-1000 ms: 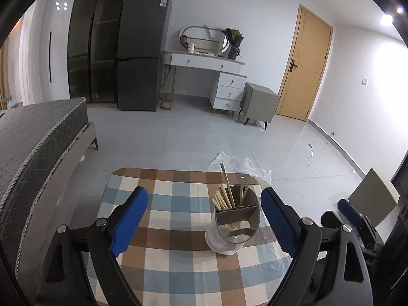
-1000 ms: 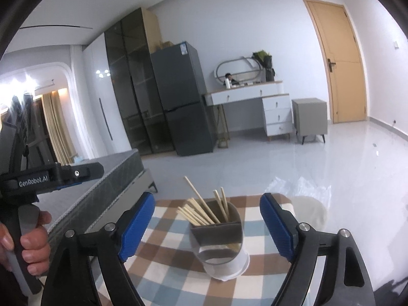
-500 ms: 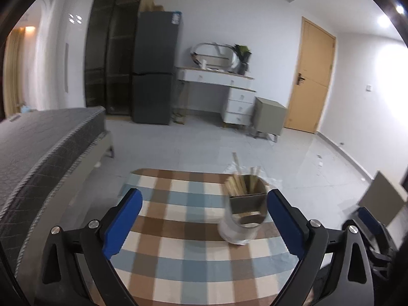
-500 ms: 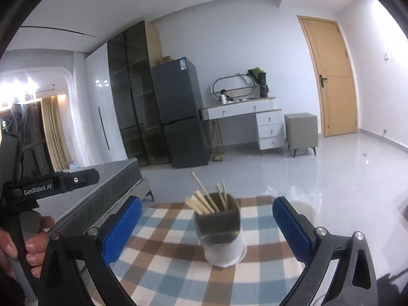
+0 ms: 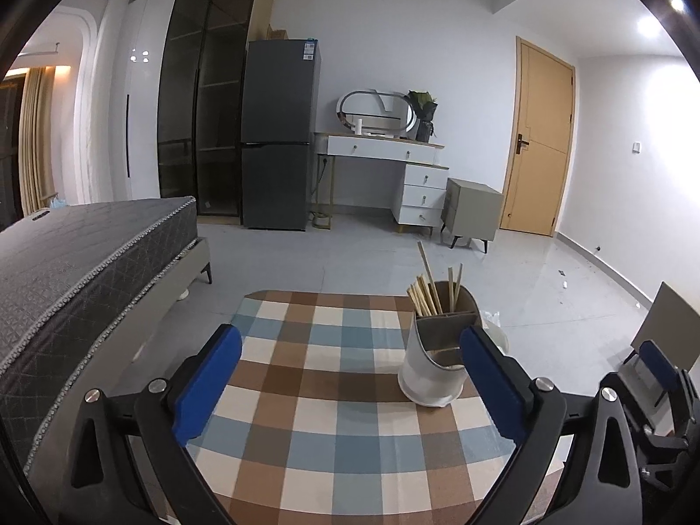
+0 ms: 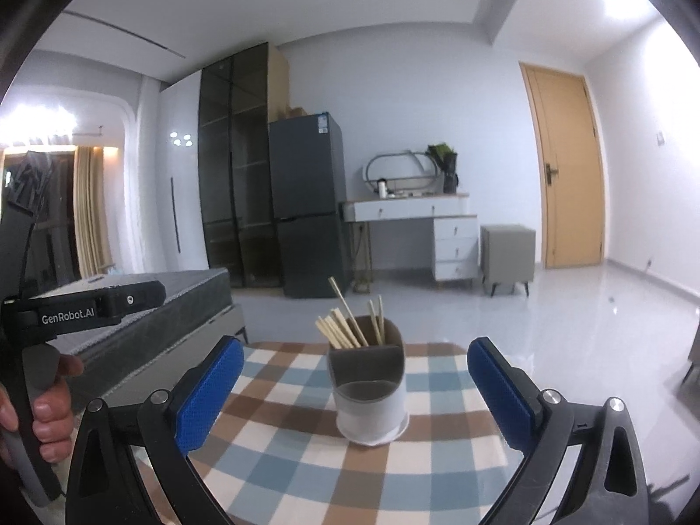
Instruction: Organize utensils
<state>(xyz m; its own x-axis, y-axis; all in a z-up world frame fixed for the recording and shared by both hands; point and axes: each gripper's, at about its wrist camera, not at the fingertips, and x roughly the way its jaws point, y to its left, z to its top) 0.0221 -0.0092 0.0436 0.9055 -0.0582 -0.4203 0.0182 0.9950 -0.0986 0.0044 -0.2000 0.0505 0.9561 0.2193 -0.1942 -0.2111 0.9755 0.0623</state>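
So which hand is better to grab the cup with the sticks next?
Probably the right. In its view the holder with the chopsticks stands centred between the right gripper's open jaws. In the left view the holder sits off to the side, by one finger of the open left gripper.

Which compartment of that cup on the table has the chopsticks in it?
The far compartment of the utensil holder, behind the divider; the chopsticks stand there leaning, while the near, lower-walled compartment looks empty.

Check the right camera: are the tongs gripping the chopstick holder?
No, the right tongs stand wide open with the holder well beyond the blue pads, untouched.
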